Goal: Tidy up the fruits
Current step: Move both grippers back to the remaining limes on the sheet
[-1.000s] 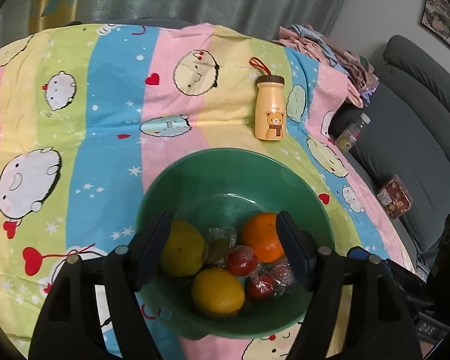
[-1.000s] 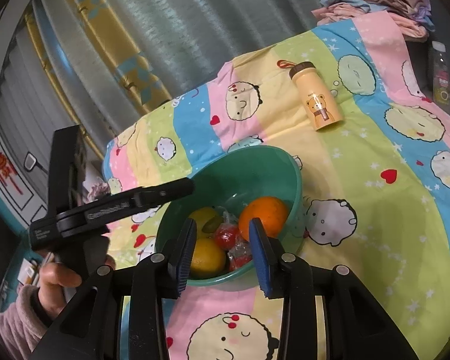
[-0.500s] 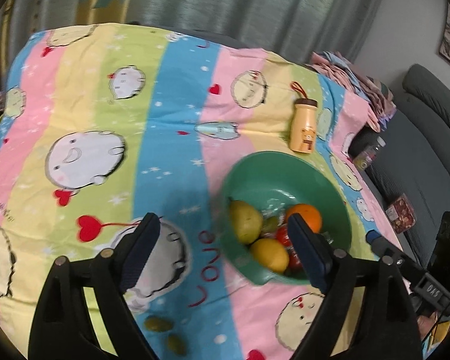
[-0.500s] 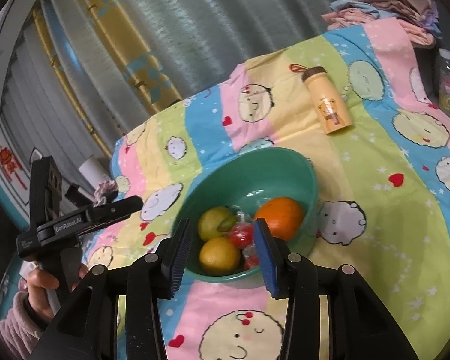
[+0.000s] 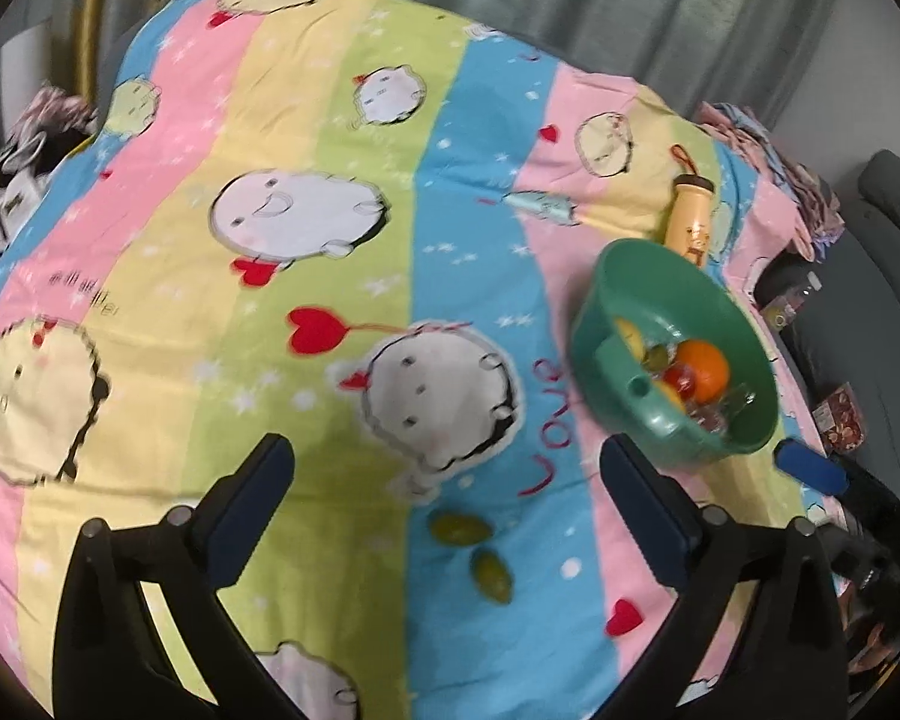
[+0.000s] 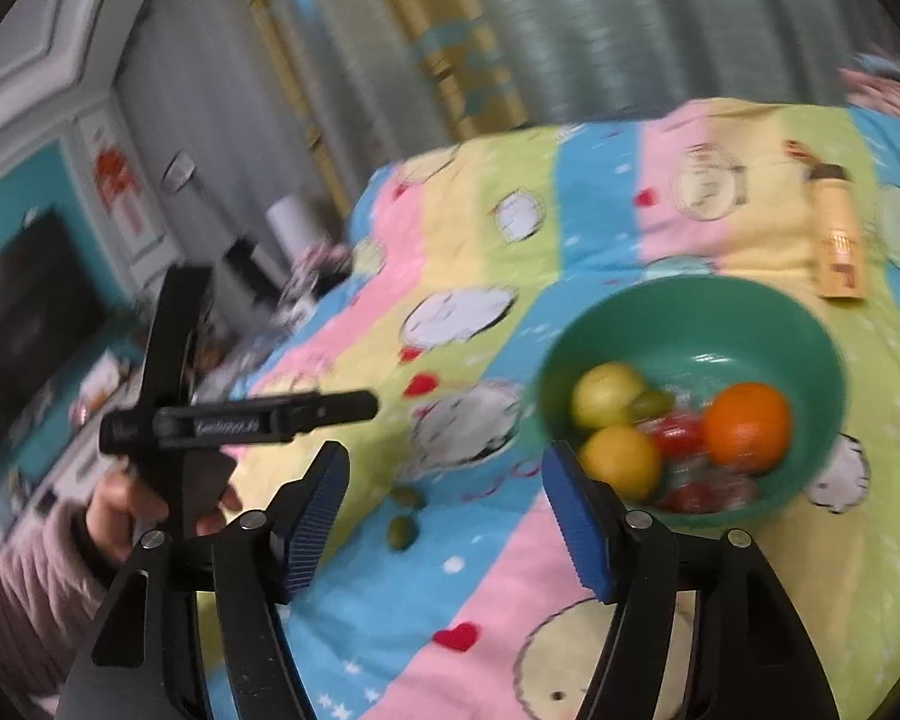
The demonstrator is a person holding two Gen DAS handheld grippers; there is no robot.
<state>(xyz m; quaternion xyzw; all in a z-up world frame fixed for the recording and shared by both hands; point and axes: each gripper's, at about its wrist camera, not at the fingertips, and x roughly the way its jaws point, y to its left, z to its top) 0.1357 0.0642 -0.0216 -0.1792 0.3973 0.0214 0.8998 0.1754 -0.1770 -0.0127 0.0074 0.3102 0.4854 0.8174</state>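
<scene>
1. The left gripper (image 5: 444, 480) hangs over the striped cartoon-print bedsheet (image 5: 306, 276) with its jaws spread wide and nothing between them; they have just been opening. Two small green oval fruits (image 5: 471, 546) lie loose on the sheet just ahead of it, a little toward its right finger.
2. The right gripper (image 6: 444, 510) is also released and empty, its jaws having just been opening too. In its view the same two fruits sit just ahead, between its fingertips and nearer the left one.
3. The round green plastic bowl (image 5: 744, 324), holding an orange (image 5: 702, 367), yellow fruits and red wrapped pieces, sits ahead and to the right of the left gripper, and just beyond the right gripper's right finger.
4. The step in hand is likely picking up a loose green fruit for the bowl. Take one at a time: the two lie close together, so straddle the nearer one across its short axis.
5. Lower until the pads bracket the fruit, then close gently; it is small and rounded and may roll on soft cloth.
6. Keep the two grippers apart, as both point at the same spot.
</scene>
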